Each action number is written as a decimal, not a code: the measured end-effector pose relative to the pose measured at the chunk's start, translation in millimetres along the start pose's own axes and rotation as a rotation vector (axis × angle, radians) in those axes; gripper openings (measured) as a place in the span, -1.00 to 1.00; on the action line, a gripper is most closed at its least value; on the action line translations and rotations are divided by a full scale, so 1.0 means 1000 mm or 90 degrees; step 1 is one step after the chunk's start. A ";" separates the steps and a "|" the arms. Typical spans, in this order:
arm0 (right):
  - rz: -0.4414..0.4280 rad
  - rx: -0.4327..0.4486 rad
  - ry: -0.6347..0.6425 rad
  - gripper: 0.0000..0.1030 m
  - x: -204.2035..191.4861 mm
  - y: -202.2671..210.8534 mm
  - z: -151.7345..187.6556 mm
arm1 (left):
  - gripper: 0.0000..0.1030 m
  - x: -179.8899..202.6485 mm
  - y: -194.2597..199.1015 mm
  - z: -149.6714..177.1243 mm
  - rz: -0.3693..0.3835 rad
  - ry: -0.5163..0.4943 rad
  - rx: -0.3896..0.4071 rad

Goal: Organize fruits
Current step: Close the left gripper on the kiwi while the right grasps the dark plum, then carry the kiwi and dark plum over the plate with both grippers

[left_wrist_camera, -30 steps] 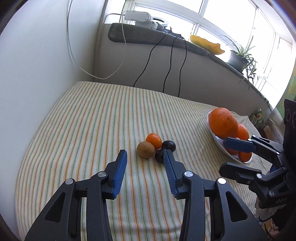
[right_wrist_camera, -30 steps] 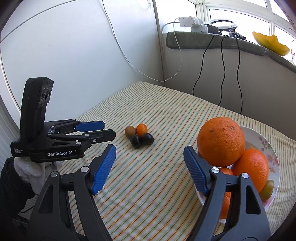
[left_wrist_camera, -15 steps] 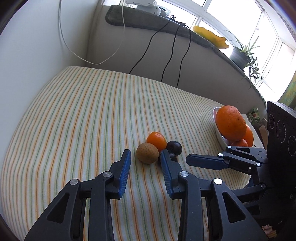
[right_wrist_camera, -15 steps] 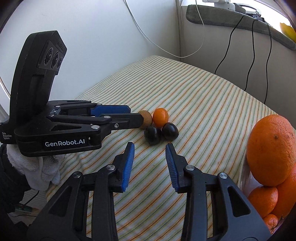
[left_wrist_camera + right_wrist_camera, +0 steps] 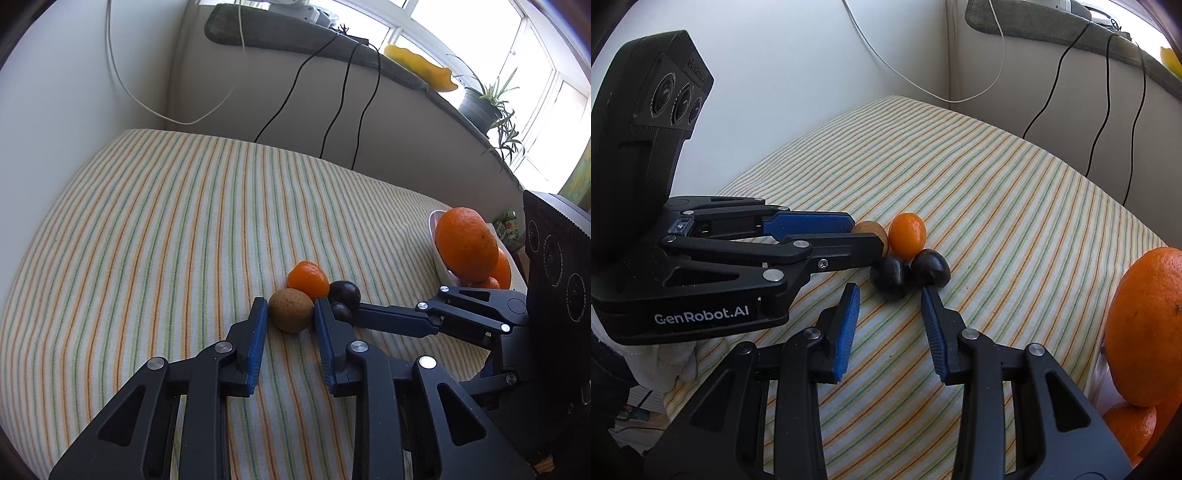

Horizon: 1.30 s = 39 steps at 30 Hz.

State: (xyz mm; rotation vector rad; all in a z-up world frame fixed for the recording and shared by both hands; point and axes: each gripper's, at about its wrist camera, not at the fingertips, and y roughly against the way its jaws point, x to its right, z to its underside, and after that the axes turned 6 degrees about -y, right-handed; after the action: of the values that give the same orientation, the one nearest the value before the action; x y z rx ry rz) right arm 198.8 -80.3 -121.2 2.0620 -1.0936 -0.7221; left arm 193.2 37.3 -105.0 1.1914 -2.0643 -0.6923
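A: What sits between the pads of the left tool (image 5: 290, 314)?

B: The brown kiwi (image 5: 290, 310). In the left wrist view both blue pads press its sides, so that tool is clenched on it. The fruit lies on the striped cloth (image 5: 166, 229) of the counter, touching the small mandarin (image 5: 307, 279) behind it.

A: And from the right wrist view?

B: Much less shows. The left tool's near finger covers most of the kiwi (image 5: 872, 229); only a pale sliver appears beside the mandarin (image 5: 907, 236).

A: The right tool (image 5: 890, 301)?

B: Released, holding nothing. Its pads stand apart just short of the two dark plums (image 5: 890, 275), and bare cloth shows between them. In the left wrist view only one of its fingers shows clearly, reaching toward the plums, and the left tool's finger partly hides the nearer plum.

A: The dish?

B: The white dish (image 5: 439, 254) with the big orange (image 5: 466, 243) shows to the right in the left view. In the right view it is cut off at the edge; only oranges show.
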 end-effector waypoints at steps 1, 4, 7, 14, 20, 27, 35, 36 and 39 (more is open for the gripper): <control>0.003 0.000 0.002 -0.29 -0.001 -0.001 0.000 | -0.53 0.000 0.000 0.000 0.000 0.000 0.001; 0.008 0.001 0.006 -0.29 -0.002 -0.002 -0.001 | -0.54 -0.002 0.001 0.000 0.001 0.007 0.004; 0.006 0.006 0.001 -0.29 -0.002 0.000 -0.002 | -0.54 -0.006 0.003 0.001 -0.002 0.018 0.011; 0.015 0.010 0.010 -0.51 -0.003 0.001 -0.007 | -0.54 -0.008 0.004 0.001 -0.002 0.024 0.016; 0.016 0.014 0.018 -0.57 -0.008 0.005 -0.004 | -0.54 -0.006 0.010 0.002 -0.007 0.026 0.025; -0.003 0.033 0.002 -0.57 -0.005 0.025 0.003 | -0.54 0.003 0.022 0.004 -0.008 0.017 0.038; -0.013 0.069 -0.022 -0.57 0.010 0.063 0.018 | -0.54 0.031 0.034 -0.002 -0.005 -0.011 0.053; -0.013 0.075 -0.026 -0.57 0.013 0.069 0.020 | -0.54 0.035 0.034 -0.003 -0.005 -0.017 0.056; -0.011 0.095 -0.035 -0.57 0.021 0.087 0.026 | -0.54 0.051 0.036 -0.009 -0.004 -0.040 0.063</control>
State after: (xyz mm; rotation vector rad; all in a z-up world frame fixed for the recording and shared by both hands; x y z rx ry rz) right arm 148.6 -142.0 -72.3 2.1907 -1.1929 -0.7288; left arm 160.9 7.0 -59.9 1.2464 -2.1690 -0.6440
